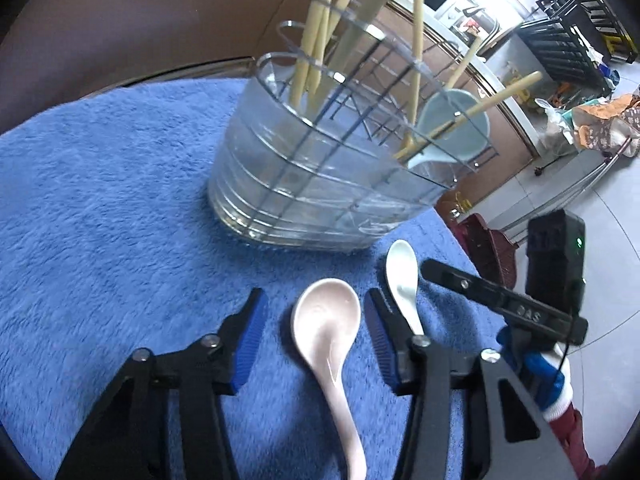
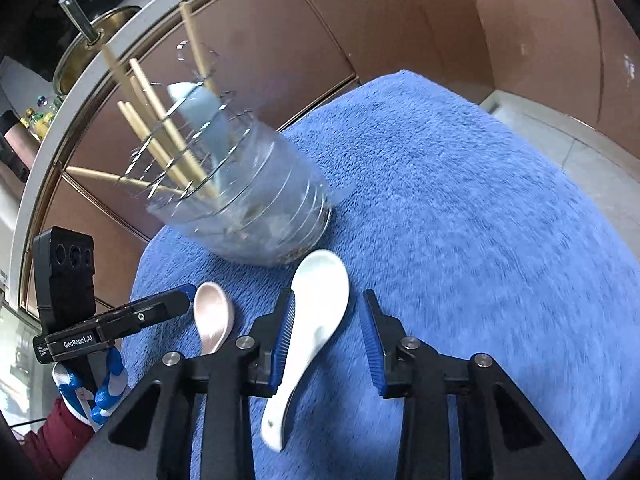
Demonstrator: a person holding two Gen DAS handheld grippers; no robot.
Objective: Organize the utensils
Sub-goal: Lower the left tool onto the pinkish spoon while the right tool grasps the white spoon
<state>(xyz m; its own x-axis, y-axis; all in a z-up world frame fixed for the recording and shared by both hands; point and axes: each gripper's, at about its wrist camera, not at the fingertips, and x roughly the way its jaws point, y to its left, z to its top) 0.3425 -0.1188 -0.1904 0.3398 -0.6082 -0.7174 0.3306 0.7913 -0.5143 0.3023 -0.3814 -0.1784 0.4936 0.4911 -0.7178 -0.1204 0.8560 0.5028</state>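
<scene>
While both of my grippers hang open over the blue towel (image 1: 100, 200), the left gripper (image 1: 316, 328) straddles a pink spoon (image 1: 328, 344) lying flat. My right gripper (image 2: 326, 328) straddles a white spoon (image 2: 308, 328), both just before the clear utensil holder (image 1: 304, 184) with chopsticks (image 1: 316, 32)

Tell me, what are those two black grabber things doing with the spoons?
A person is tidying utensils on a blue towel. The left gripper has its jaws open around a pink spoon; the right gripper has its jaws open around a white spoon. Neither is gripped yet. The clear holder already holds chopsticks and a blue spoon.
</scene>
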